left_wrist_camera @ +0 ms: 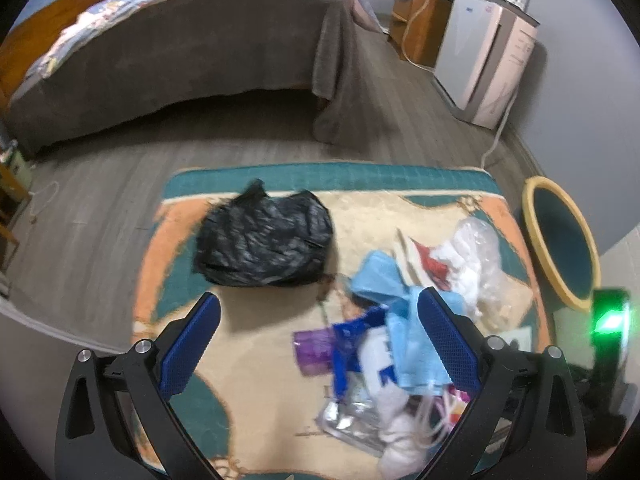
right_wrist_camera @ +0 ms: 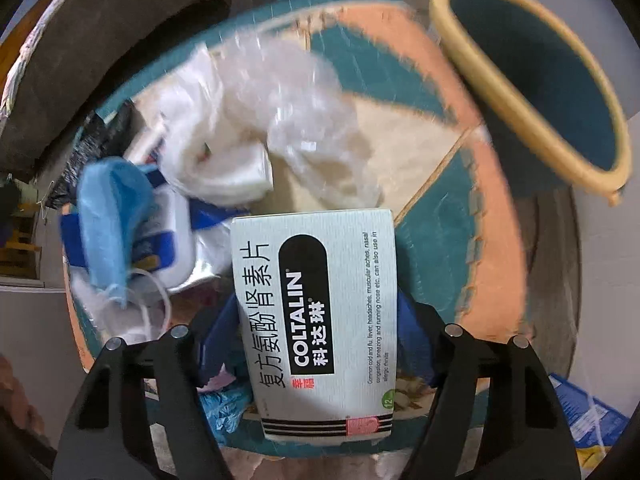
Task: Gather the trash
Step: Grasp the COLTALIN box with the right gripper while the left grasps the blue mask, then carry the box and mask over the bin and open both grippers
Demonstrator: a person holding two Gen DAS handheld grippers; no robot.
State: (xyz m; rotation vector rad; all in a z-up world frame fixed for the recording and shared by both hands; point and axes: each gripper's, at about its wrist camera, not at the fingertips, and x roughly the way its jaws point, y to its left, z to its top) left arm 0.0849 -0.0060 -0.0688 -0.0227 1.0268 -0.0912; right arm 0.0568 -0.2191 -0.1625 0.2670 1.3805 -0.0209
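White COLTALIN box point(right_wrist_camera: 316, 320) between right tongs point(right_wrist_camera: 316, 304).

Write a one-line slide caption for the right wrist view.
Right hand-held gripper grips a Coltalin medicine box above the littered rug, yellow-rimmed bin nearby.

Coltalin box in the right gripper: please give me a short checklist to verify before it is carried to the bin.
1. Coltalin box between the right gripper fingers: ok.
2. Firm press on both box sides: cannot tell, contact is hidden.
3. Teal bin mouth facing the rug, no lid: ok.
4. Left gripper open and holding nothing: ok.
5. Rug free of trash: not ok; blue mask, clear plastic bag and black bag remain.
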